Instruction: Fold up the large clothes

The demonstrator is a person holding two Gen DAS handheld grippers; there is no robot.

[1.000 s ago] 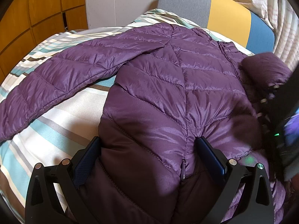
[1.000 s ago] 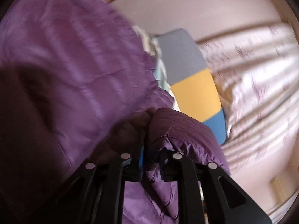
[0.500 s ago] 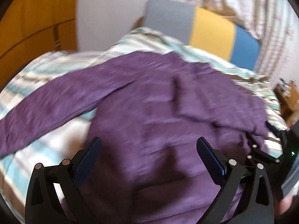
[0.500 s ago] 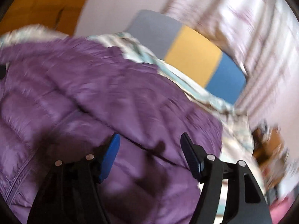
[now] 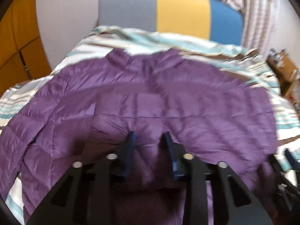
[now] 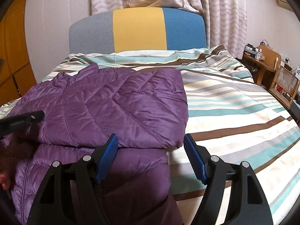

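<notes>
A purple quilted puffer jacket lies on a striped bed; in the right wrist view the jacket has its right sleeve folded over the body. My left gripper is over the jacket's lower middle, its fingers narrowed with a bulge of fabric between them; the view is blurred. My right gripper is open and empty, above the folded sleeve's cuff at the jacket's right edge. The left gripper also shows as a dark blurred shape at the left of the right wrist view.
The striped duvet covers the bed to the right of the jacket. A grey, yellow and blue headboard stands at the far end. A wooden side table and rattan chair stand at the right. Wooden cabinets are at the left.
My right gripper let go of the sleeve after laying it over the body and drew back, open. My left gripper narrowed its wide-open fingers and moved over the jacket's middle.
</notes>
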